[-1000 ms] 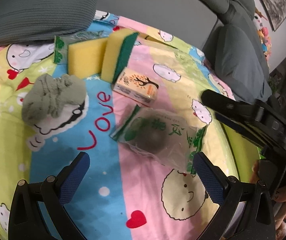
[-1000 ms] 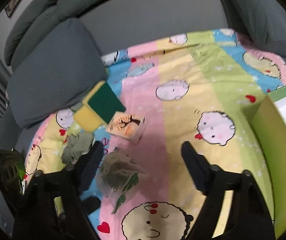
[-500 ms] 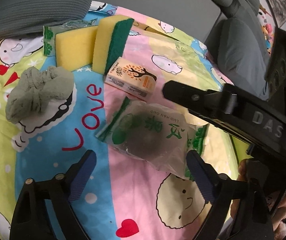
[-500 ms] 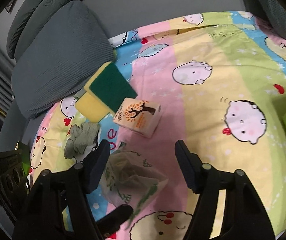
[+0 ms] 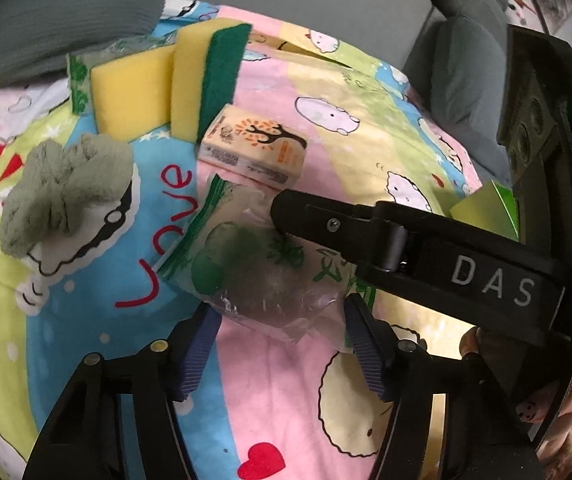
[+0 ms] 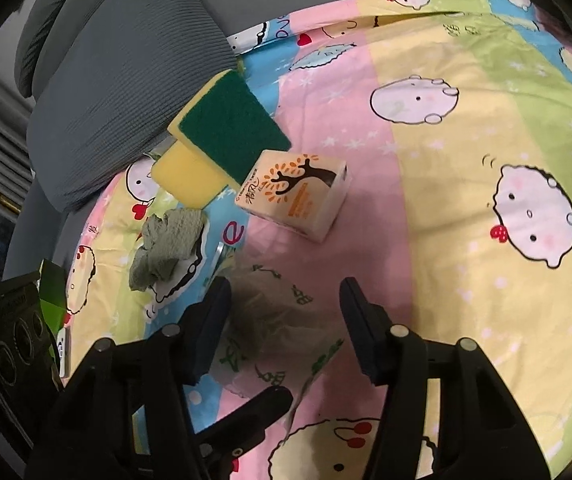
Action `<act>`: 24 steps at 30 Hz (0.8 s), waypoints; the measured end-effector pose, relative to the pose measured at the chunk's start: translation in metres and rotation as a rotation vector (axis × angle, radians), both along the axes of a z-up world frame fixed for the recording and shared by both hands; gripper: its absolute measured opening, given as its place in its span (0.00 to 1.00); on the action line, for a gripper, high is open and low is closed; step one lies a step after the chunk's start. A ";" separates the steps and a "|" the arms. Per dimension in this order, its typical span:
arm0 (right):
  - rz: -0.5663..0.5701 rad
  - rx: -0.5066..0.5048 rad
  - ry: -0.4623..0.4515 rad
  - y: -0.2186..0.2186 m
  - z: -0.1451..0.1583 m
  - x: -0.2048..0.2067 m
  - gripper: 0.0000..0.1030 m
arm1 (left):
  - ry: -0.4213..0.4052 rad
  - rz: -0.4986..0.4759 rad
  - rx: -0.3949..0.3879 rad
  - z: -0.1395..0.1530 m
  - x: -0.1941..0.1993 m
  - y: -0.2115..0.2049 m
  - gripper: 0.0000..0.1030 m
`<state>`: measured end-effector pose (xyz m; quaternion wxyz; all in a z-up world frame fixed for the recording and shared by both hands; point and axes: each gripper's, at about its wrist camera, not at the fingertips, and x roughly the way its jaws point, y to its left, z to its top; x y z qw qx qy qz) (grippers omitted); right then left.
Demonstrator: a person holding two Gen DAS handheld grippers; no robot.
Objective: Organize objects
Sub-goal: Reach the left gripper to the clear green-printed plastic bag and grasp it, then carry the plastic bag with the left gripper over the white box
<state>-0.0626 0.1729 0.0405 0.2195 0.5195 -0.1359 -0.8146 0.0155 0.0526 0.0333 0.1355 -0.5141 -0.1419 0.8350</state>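
A clear plastic bag (image 5: 261, 264) with green print and a dark scrubber inside lies on the cartoon bedsheet (image 5: 97, 340). My left gripper (image 5: 279, 332) is closing, and its blue pads touch the bag's crumpled near end on both sides. In the right wrist view the same bag (image 6: 281, 320) lies between the jaws of my right gripper (image 6: 283, 304), which are also closing. Its left pad is at the bag's edge, while the right pad stands just clear. One right-gripper finger (image 5: 326, 220) lies across the bag's far side.
A tissue pack (image 6: 294, 196) sits just beyond the bag. Behind it are a yellow-green sponge (image 6: 225, 124), a plain yellow sponge (image 5: 129, 92) and a crumpled grey-green cloth (image 5: 65, 184). Grey cushions (image 6: 125, 92) ring the sheet. A green box edge (image 5: 486, 208) shows at right.
Both grippers' jaws have narrowed around the bag. The right gripper has come down and in over the bag, and its finger now crosses the left wrist view.
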 end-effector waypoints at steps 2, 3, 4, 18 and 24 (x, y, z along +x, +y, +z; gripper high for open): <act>-0.001 -0.010 -0.006 0.001 0.000 0.001 0.52 | 0.013 -0.005 -0.004 0.003 0.001 0.001 0.61; -0.001 -0.018 -0.006 0.001 0.000 0.002 0.51 | 0.017 -0.004 -0.001 0.004 0.002 0.001 0.60; -0.003 -0.026 -0.006 0.002 0.001 0.004 0.50 | 0.023 0.001 0.005 0.006 0.003 0.001 0.60; -0.050 -0.090 0.232 0.033 0.069 0.054 0.48 | 0.305 -0.063 -0.030 0.076 0.043 0.027 0.59; -0.126 -0.137 0.337 0.069 0.096 0.075 0.48 | 0.423 -0.134 -0.060 0.105 0.048 0.065 0.60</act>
